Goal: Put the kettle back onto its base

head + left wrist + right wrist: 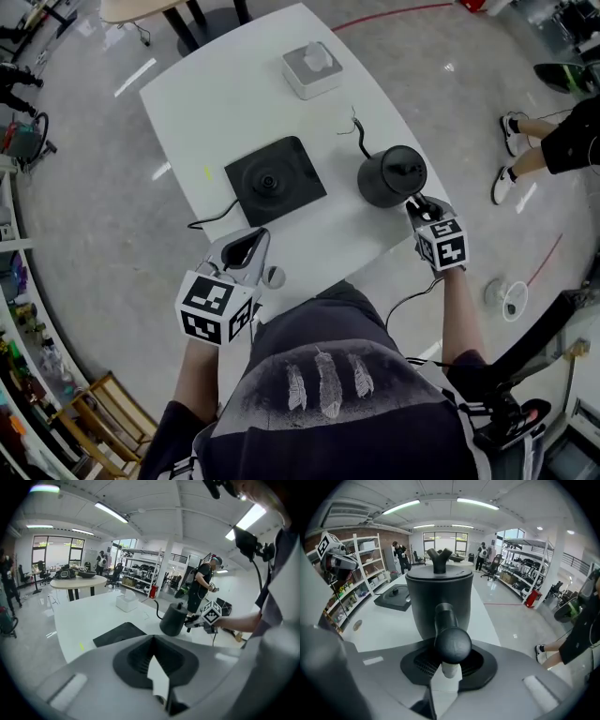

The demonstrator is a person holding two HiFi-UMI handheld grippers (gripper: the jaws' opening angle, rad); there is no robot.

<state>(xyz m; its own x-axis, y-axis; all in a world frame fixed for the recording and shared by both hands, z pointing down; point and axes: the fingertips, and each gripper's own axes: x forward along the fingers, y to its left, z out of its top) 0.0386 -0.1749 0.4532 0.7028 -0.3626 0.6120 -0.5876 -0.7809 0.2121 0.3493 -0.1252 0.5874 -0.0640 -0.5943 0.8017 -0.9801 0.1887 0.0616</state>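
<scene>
The white table carries everything. The square black base lies flat near the table's middle with its round connector facing up and nothing on it, so it is ready to take the kettle from above. Its cord trails off the near left edge, out of the way between the two.

The black kettle stands upright on the table to the right of the base, apart from it. Its thin spout points away from the person and its handle points toward them, which is probably why the grasp comes from the near side. A tissue box sits at the far end, well clear of any route across.

The right gripper angles down onto the handle. Its fingers are closed around the shaft just behind the rounded end knob, a hold that should keep the kettle level when lifted. The kettle's bottom looks to be on the table, so the lift seems not yet begun.

The left gripper hangs at the near edge, short of the base. Its fingers are together with nothing between them, and it apparently has no part in this step.
</scene>
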